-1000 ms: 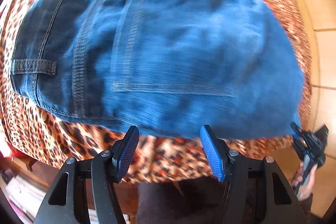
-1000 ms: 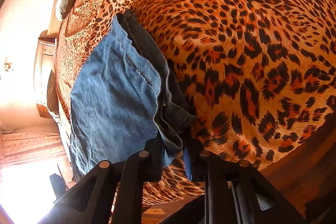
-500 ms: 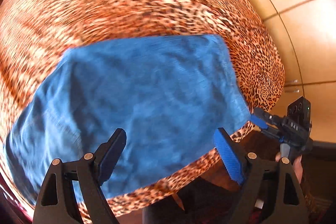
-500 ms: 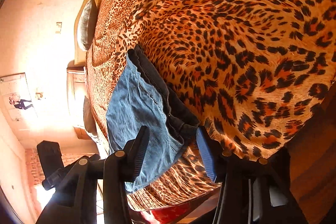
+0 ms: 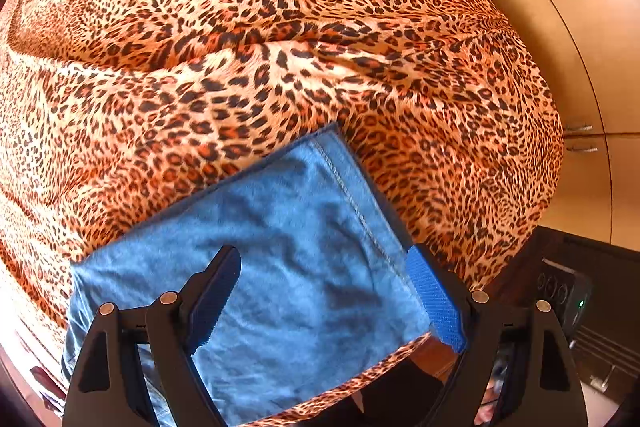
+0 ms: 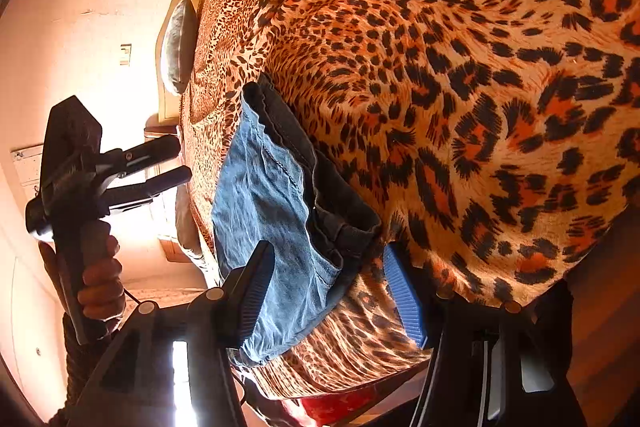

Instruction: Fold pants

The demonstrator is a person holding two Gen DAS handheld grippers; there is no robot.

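We find the folded blue denim pants (image 5: 288, 259) lying flat on the leopard-print bedspread (image 5: 280, 47) near the bed's edge. In the left wrist view the left gripper (image 5: 324, 303) points steeply down over them: its fingers (image 5: 436, 303) stand wide apart, nothing between the pads, the denim spread below the gap and the stitched hem running toward the blue-padded finger. No pad presses the cloth.

In the right wrist view the right gripper (image 6: 332, 299) sits low at the bed's edge. Its jaws are opening; the corner of the pants, with the dark folded waistband layer (image 6: 340, 211), lies in the gap between the fingers (image 6: 404, 299), and we see no pad pressing on it. The dark finger overlaps the lighter denim in the picture; we cannot tell whether it touches it.

Around: a grey pillow (image 6: 178, 47) against the wooden headboard at the far end of the bed, a pale wall with a switch plate (image 6: 125, 54), tan cupboard doors (image 5: 584, 39) with metal handles beyond the bed. In the right view, the person's hand (image 6: 100, 279) holds the left gripper's handle, well apart from the pants. Nothing lies between either gripper and the pants.

No legible writing or brand mark found.
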